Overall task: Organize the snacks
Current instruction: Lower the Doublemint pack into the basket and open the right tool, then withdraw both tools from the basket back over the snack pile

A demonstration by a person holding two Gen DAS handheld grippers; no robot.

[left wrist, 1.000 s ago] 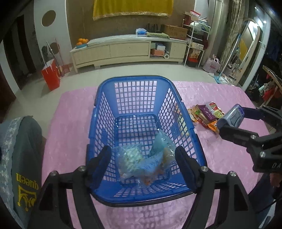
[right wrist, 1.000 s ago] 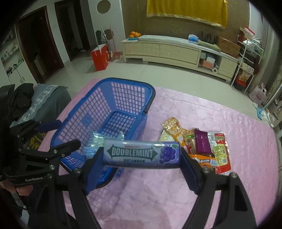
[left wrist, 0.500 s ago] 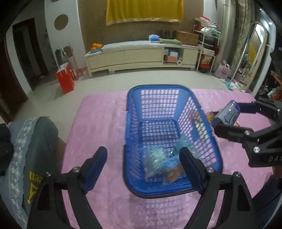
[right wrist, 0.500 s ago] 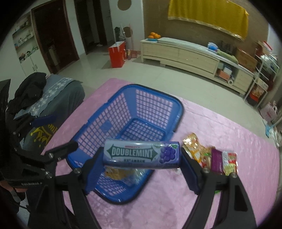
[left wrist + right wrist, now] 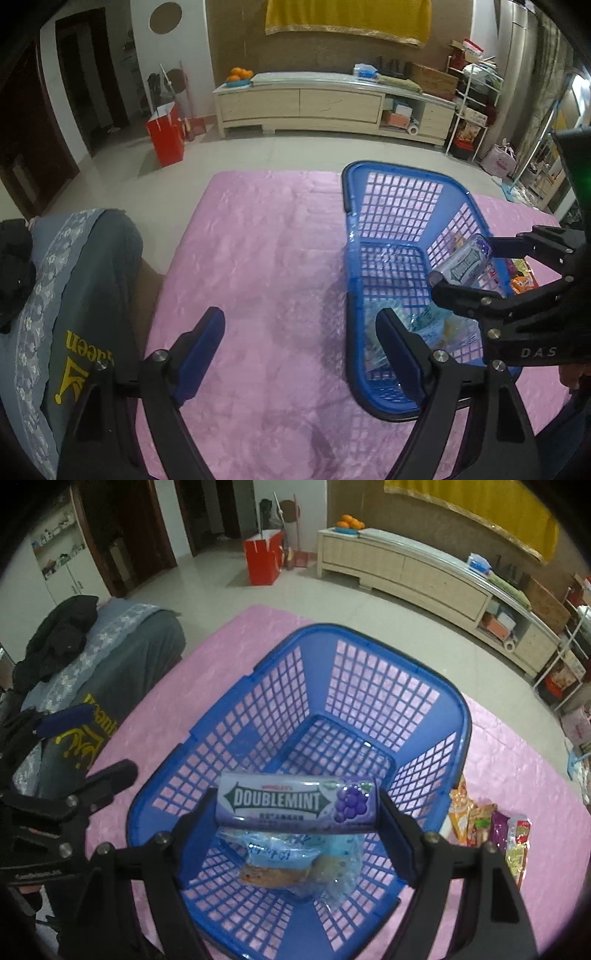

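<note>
A blue plastic basket [image 5: 466, 720] stands on the pink tablecloth [image 5: 266, 266], with clear snack packets [image 5: 291, 864] lying on its near floor. My right gripper [image 5: 295, 805] is shut on a purple Doublemint gum pack [image 5: 295, 803], held crosswise above the basket's near half. In the left wrist view the right gripper [image 5: 461, 273] and the gum pack [image 5: 463, 262] hang over the basket [image 5: 350, 295]. My left gripper [image 5: 297, 332] stands open over bare cloth just left of the basket, with nothing between its fingers. Several loose snack packets [image 5: 491, 830] lie right of the basket.
A grey cover with yellow lettering [image 5: 74, 325] and a dark garment [image 5: 62, 638] sit at the table's left edge. Beyond the table's far edge are a tiled floor, a red bag [image 5: 165, 138] and a long low cabinet [image 5: 332, 107].
My left gripper has slid left from over the basket to the bare cloth, its jaws slightly wider. My right gripper has carried the gum pack left, from beside the basket to above it.
</note>
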